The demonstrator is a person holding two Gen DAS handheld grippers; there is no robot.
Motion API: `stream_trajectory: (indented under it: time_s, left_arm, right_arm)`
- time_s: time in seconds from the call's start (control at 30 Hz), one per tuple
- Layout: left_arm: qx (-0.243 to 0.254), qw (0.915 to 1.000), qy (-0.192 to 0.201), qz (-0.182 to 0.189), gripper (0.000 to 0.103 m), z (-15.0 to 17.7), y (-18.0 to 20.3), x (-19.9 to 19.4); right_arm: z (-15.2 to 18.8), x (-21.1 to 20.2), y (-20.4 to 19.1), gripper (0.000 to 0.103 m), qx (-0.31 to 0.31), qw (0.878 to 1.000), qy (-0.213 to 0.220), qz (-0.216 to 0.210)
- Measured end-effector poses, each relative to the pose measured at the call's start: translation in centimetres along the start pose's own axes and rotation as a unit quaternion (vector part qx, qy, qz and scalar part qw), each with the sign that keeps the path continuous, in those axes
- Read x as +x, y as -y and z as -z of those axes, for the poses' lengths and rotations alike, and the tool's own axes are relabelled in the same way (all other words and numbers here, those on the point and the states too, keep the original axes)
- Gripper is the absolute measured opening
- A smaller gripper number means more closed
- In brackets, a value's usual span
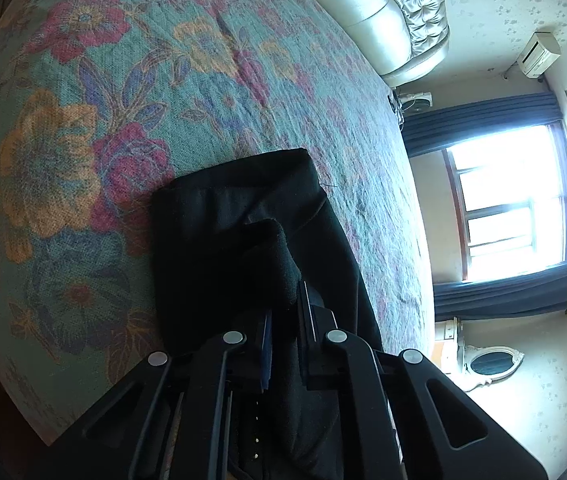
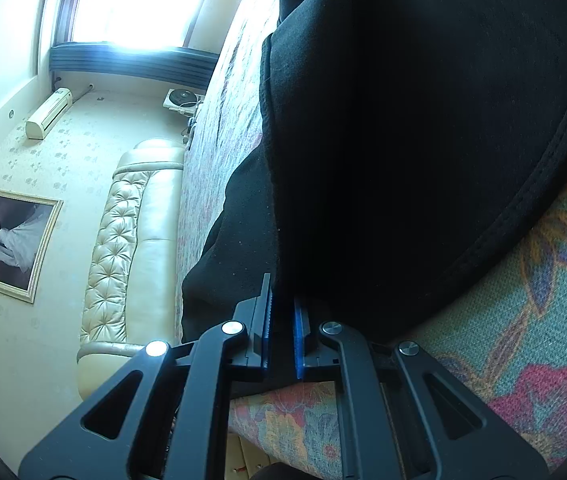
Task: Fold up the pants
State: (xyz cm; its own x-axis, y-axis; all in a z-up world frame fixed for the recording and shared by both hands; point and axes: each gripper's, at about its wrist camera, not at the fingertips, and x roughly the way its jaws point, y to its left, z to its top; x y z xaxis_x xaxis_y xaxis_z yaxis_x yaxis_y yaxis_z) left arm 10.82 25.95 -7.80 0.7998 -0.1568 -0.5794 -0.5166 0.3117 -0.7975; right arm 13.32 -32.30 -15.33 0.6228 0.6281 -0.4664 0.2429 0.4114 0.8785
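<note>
since the soft black fabric pants (image 1: 219,240) are limp, left tongs (image 1: 283,312) and right tongs (image 2: 282,320) clamp bunched edges; light, droopy.

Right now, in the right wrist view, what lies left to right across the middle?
Framed picture → tufted cream headboard → black pants → floral bedspread.
</note>
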Motion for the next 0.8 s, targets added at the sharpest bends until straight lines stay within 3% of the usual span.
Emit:
stream_trajectory:
  time_s: [0.33,0.43,0.57,0.63,0.8]
  left_arm:
    - [0.052,0.9977,0.024,0.037,0.009,-1.6,3.1,-3.0]
    - [0.036,0.9989,0.019,0.022,0.01,-1.9,0.9,-3.0]
    - [0.006,0.9998,-0.004,-0.018,0.01,-2.0,-3.4,-1.6]
    - [-0.011,0.9998,-0.007,-0.014,0.01,-2.0,-5.1,-1.2]
    - [0.02,0.9997,0.007,-0.013,0.01,-1.8,-4.3,-1.9]
  right_arm:
    - [0.1,-1.2,-2.5,0.008,-0.012,1.0,0.007,-0.025]
    - [0.3,-1.2,-2.0,0.008,-0.003,1.0,-0.001,-0.024]
    - [0.9,-0.6,0.0,0.008,0.004,1.0,-0.01,0.009]
    - [1.1,-0.4,0.9,0.007,0.01,1.0,-0.012,0.015]
    - [1.4,-0.7,-0.4,0.008,-0.032,0.999,-0.011,0.04]
